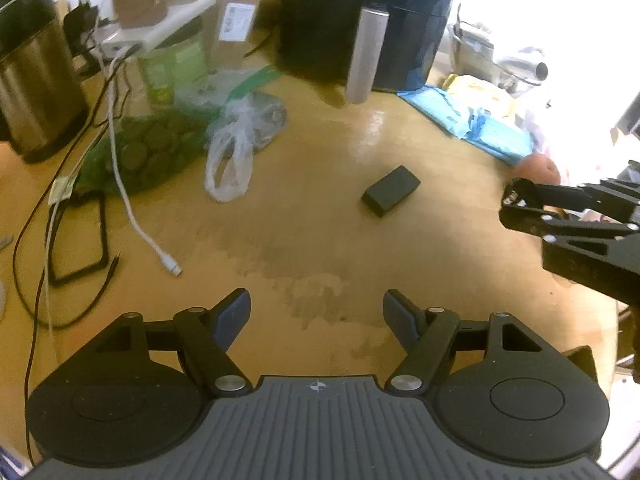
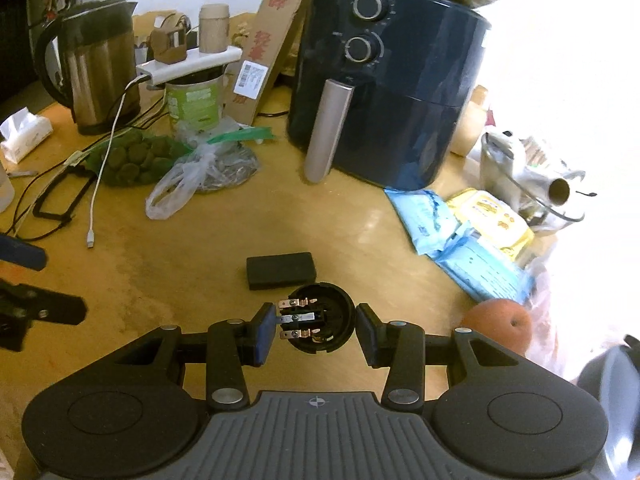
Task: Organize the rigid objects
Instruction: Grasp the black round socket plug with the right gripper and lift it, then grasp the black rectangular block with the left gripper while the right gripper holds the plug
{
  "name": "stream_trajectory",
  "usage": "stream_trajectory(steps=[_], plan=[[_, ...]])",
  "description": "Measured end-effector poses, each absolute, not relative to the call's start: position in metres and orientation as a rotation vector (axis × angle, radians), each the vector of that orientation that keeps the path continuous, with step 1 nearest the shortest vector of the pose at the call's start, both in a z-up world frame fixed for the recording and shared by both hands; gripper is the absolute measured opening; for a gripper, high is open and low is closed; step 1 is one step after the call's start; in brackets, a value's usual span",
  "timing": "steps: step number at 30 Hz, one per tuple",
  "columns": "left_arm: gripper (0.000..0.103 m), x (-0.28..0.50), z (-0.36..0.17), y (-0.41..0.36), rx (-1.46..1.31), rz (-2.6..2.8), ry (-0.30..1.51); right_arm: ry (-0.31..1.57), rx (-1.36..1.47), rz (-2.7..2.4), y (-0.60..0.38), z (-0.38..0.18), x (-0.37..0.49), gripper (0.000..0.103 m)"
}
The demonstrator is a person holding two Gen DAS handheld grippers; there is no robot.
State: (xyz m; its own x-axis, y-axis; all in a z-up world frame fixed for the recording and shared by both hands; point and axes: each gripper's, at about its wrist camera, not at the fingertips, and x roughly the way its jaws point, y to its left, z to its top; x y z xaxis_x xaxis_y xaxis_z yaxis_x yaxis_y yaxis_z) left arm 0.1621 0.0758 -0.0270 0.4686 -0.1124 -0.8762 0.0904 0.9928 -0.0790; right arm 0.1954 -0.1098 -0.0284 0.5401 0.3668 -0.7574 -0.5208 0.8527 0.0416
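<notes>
My right gripper (image 2: 316,330) is shut on a round black plug-like part (image 2: 322,314) with metal contacts showing, held above the wooden table (image 2: 180,272). Just beyond it a small black rectangular box (image 2: 280,270) lies flat. In the left wrist view the same box (image 1: 390,191) lies ahead and to the right of my left gripper (image 1: 316,316), which stands open with only bare tabletop between its fingers. The right gripper (image 1: 516,204) reaches in from the right edge of that view.
A dark air fryer (image 2: 392,92) with a silver handle stands at the back. A steel kettle (image 2: 96,68), a green tin (image 2: 194,100), bags and cables (image 2: 104,160) crowd the back left. Blue and yellow packets (image 2: 472,232) and an orange (image 2: 498,328) lie on the right.
</notes>
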Motion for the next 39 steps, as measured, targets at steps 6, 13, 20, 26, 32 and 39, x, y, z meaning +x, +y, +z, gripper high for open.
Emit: stream_trajectory(steps=[6, 13, 20, 26, 32, 39], plan=[[0.073, 0.181, -0.035, 0.066, 0.027, -0.163, 1.067, 0.879, -0.133, 0.506, -0.121, -0.025, 0.191, 0.046], [0.073, 0.203, -0.048, 0.045, 0.113, -0.23, 1.022, 0.963, 0.049, 0.494, -0.146, -0.028, 0.189, 0.046], [0.073, 0.228, -0.065, 0.02, 0.205, -0.307, 0.964, 1.021, 0.192, 0.451, -0.173, -0.033, 0.184, 0.046], [0.073, 0.251, -0.081, 0.004, 0.241, -0.368, 0.949, 1.045, 0.248, 0.408, -0.186, -0.034, 0.178, 0.046], [0.072, 0.271, -0.102, -0.006, 0.261, -0.406, 0.984, 1.053, 0.279, 0.367, -0.199, -0.034, 0.172, 0.046], [0.053, 0.285, -0.115, -0.018, 0.275, -0.434, 0.999, 1.057, 0.304, 0.314, -0.219, -0.034, 0.163, 0.046]])
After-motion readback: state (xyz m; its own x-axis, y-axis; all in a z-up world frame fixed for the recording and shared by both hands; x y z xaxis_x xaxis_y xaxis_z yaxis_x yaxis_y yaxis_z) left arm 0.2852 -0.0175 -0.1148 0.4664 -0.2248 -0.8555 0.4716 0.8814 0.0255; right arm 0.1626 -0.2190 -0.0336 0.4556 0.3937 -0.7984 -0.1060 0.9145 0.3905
